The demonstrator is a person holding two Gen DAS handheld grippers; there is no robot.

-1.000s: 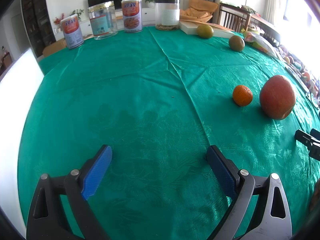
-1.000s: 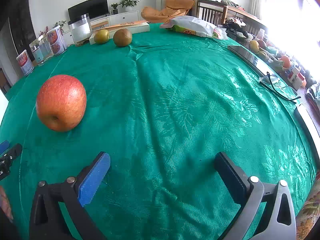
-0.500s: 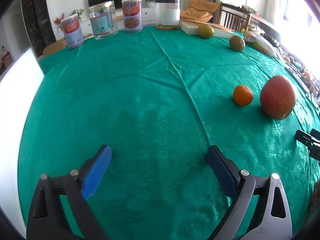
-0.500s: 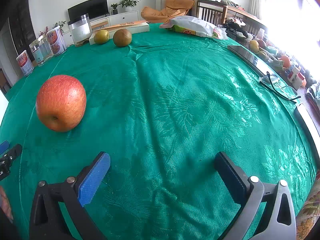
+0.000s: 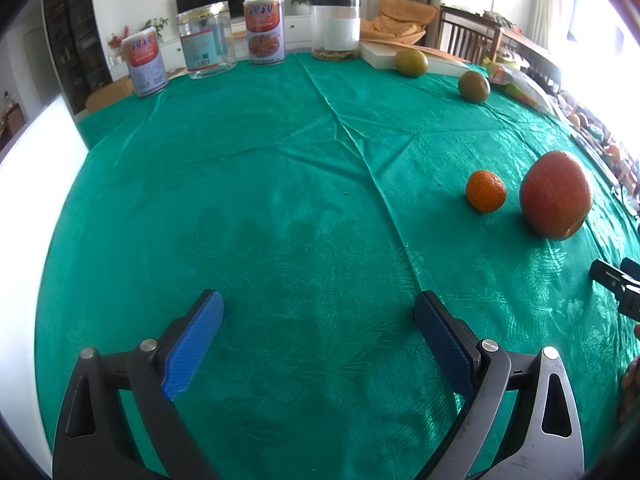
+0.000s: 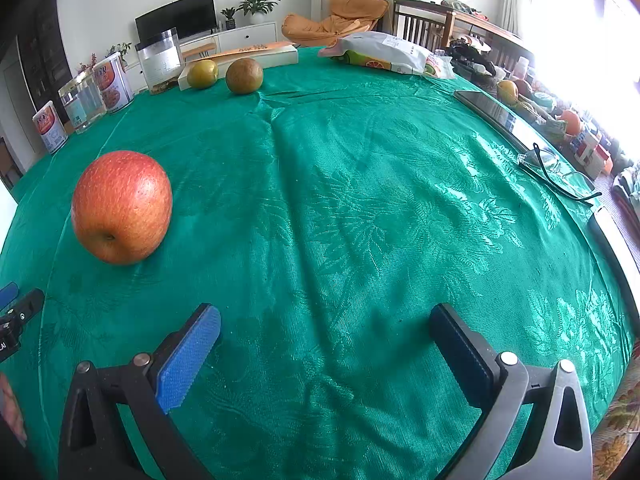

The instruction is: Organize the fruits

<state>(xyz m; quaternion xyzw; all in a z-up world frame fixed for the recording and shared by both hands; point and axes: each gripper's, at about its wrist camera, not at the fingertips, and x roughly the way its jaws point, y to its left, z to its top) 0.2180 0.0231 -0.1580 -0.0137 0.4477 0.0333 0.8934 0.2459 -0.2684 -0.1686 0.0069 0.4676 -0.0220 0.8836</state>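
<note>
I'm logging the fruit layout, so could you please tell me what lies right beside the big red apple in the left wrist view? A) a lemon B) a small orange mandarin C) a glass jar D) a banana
B: the small orange mandarin sits on the green tablecloth just left of the red apple, apart from it.

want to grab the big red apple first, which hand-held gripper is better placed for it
Right, probably. The apple lies close ahead of the right hand-held gripper, just off its left finger. From the left hand-held gripper it sits farther off, beyond the small orange. Both are open and empty.
</note>
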